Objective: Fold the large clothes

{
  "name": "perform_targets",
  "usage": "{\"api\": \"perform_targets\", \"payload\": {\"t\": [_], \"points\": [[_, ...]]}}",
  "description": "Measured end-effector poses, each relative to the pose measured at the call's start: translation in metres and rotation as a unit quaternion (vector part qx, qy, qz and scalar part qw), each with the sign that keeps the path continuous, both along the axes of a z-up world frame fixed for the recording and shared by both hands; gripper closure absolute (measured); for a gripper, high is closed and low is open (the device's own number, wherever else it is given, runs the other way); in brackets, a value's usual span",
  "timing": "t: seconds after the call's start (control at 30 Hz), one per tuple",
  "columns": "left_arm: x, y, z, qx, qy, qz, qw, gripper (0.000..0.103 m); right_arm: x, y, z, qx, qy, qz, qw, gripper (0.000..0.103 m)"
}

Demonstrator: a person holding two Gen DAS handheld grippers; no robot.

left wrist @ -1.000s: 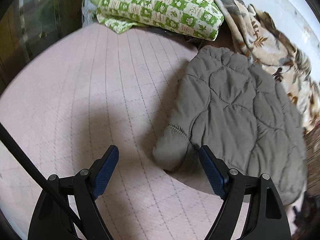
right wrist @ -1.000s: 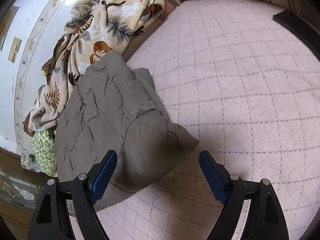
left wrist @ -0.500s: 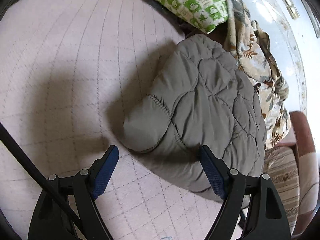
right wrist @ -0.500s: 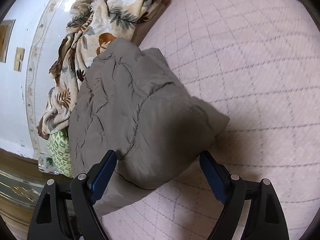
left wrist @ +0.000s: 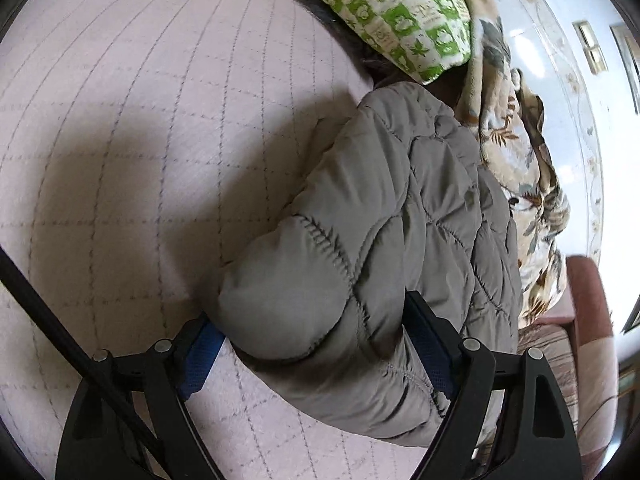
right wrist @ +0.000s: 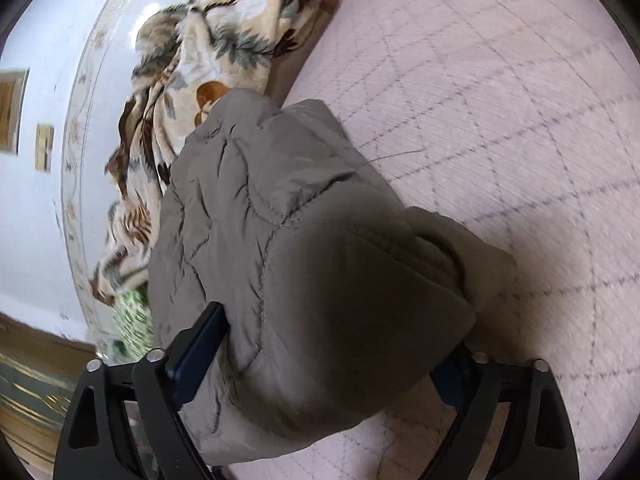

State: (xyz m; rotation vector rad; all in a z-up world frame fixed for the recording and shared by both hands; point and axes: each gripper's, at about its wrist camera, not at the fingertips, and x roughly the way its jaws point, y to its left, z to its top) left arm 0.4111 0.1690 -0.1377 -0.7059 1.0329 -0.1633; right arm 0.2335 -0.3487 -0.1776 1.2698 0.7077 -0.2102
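My left gripper (left wrist: 310, 350) opens and right gripper (right wrist: 324, 354) closes, fingers straddling the puffy quilted grey jacket (left wrist: 400, 216), ungrasped.

Two wrist cameras, both close over the bed

Each looks steeply down along its own fingers from opposite ends of the grey quilted jacket (left wrist: 400, 240) (near enough to fill much of the frame); both share it, the bed (right wrist: 500, 80) and the floral blanket (right wrist: 224, 40).

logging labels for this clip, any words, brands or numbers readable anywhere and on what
None can be read.
Green checked fabric: leaf and flower motifs only; any lettering is too small to tell.
Grey quilted jacket: no label or brand showing.
Wall plates: blank.
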Motion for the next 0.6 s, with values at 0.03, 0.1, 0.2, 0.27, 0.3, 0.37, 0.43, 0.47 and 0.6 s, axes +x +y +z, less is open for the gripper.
{"api": "perform_targets", "payload": {"t": [0.03, 0.1, 0.2, 0.27, 0.3, 0.37, 0.43, 0.47, 0.6], "points": [[0.0, 0.0, 0.0, 0.003, -0.002, -0.001, 1.0, 0.019, 0.003, 0.002, 0.003, -0.018, 0.005, 0.009, 1.0, 0.026], [0.0, -0.004, 0.004, 0.029, -0.006, -0.005, 0.9995, 0.023, 0.007, 0.004, 0.008, -0.049, 0.011, 0.02, 0.999, 0.034], [-0.001, -0.019, 0.014, 0.097, -0.024, -0.021, 0.9948, 0.027, 0.017, 0.018, 0.028, -0.142, 0.039, 0.057, 0.987, 0.039], [-0.003, -0.032, 0.023, 0.156, -0.043, -0.034, 0.9863, 0.029, 0.024, 0.032, 0.043, -0.216, 0.058, 0.082, 0.971, 0.041], [-0.002, -0.038, 0.026, 0.18, -0.05, -0.041, 0.9815, 0.03, 0.026, 0.038, 0.048, -0.244, 0.067, 0.092, 0.963, 0.042], [-0.003, -0.049, 0.03, 0.228, -0.062, -0.057, 0.97, 0.032, 0.034, 0.056, 0.059, -0.326, 0.088, 0.121, 0.933, 0.044], [-0.004, -0.059, 0.033, 0.271, -0.074, -0.069, 0.9574, 0.033, 0.04, 0.071, 0.065, -0.385, 0.099, 0.14, 0.907, 0.047], [-0.005, -0.064, 0.035, 0.292, -0.08, -0.073, 0.9504, 0.033, 0.041, 0.075, 0.067, -0.402, 0.103, 0.146, 0.898, 0.047], [-0.007, -0.078, 0.037, 0.354, -0.099, -0.085, 0.9259, 0.033, 0.044, 0.084, 0.068, -0.447, 0.112, 0.162, 0.873, 0.048]]}}
